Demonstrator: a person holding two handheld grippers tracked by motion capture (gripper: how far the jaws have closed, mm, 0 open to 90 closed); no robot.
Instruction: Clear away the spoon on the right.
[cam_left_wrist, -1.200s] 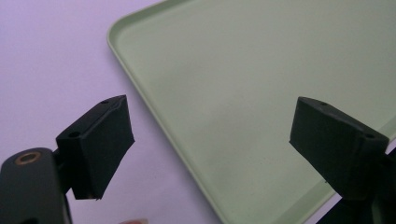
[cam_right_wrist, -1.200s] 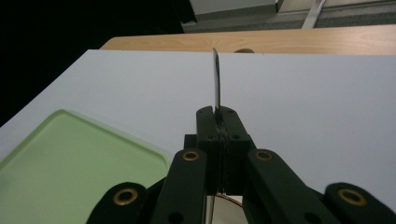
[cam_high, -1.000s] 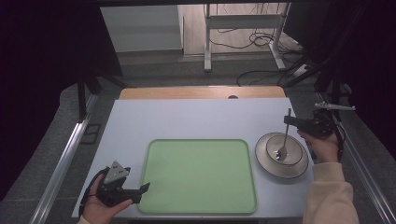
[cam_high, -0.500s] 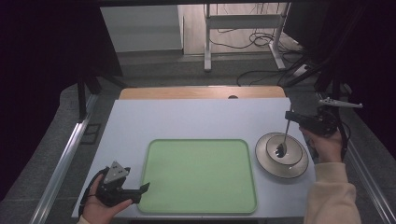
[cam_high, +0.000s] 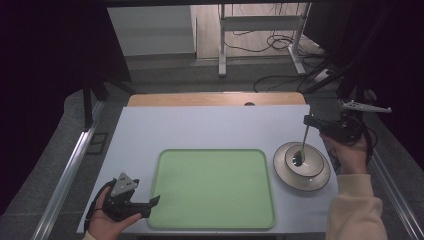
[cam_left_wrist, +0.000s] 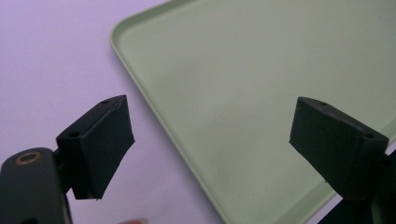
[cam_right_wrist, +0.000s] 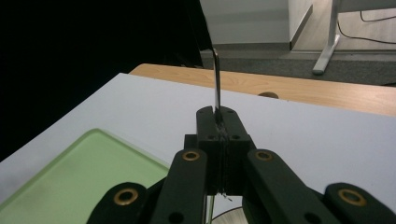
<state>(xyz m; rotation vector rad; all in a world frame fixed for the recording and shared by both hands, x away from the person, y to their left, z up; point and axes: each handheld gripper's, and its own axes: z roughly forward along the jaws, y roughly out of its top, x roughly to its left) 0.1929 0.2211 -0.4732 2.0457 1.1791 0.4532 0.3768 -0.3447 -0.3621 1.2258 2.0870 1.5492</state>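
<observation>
My right gripper is shut on the thin handle of a metal spoon. The spoon hangs down from it, with its dark lower end in the middle of a round grey dish at the table's right. In the right gripper view the handle sticks up from between the closed jaws of the right gripper. My left gripper rests at the near left of the table, by the near left corner of a green tray. The left gripper is open, with only the tray's edge beneath its jaws.
The pale table top carries the tray in the middle and the dish to its right. A wooden strip runs along the far edge. Metal rails flank the table, and cables lie on the floor beyond.
My right gripper has risen with the spoon, so the spoon now hangs more steeply over the dish. The left gripper has stayed where it was.
</observation>
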